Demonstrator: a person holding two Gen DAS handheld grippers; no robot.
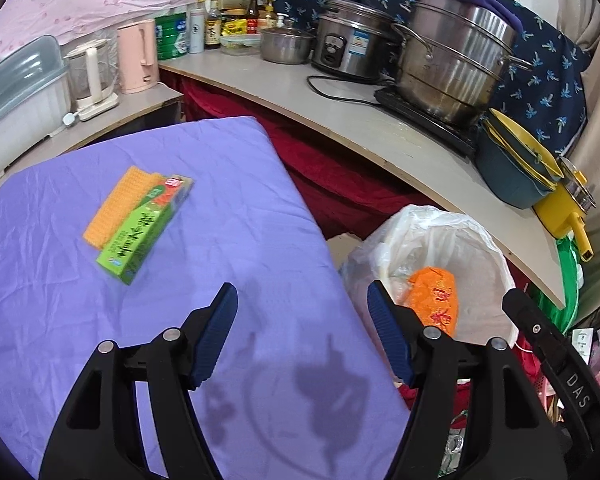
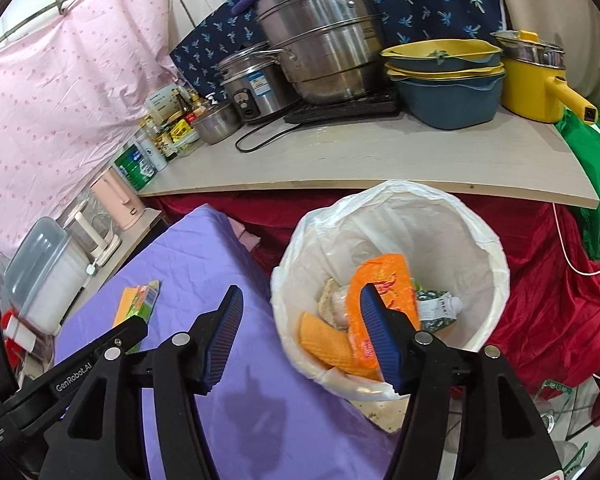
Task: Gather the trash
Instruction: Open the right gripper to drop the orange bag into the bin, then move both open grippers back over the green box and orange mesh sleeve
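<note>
My left hand-held gripper (image 1: pixel 302 318) hangs released, jaws spread wide with nothing between them, over the near edge of the purple-covered surface (image 1: pixel 140 320), its right finger reaching out past that edge toward the bin. My right hand-held gripper (image 2: pixel 300 316) is released too and empty, tilted down so that its right finger sits over the mouth of the trash bin (image 2: pixel 476 224), while its left finger is over the purple cloth.

The bin's white liner hides its outer wall, and my own finger cuts across the orange wrapper (image 2: pixel 384 276) lying inside. Beside that wrapper I count one orange waffle-textured piece (image 2: pixel 322 338), one crumpled green-and-white tube (image 2: pixel 436 306) and some pale scraps I cannot make out.

On the purple cloth, well apart from the bin, one green box (image 1: pixel 140 232) lies flat, partly covering one orange waffle-textured sheet (image 1: pixel 118 200); the two touch. In the right wrist view they are half hidden behind the other gripper's body.

On the counter (image 1: pixel 340 116) behind, a tall steel pot (image 1: pixel 456 60) stands on a black hob.
</note>
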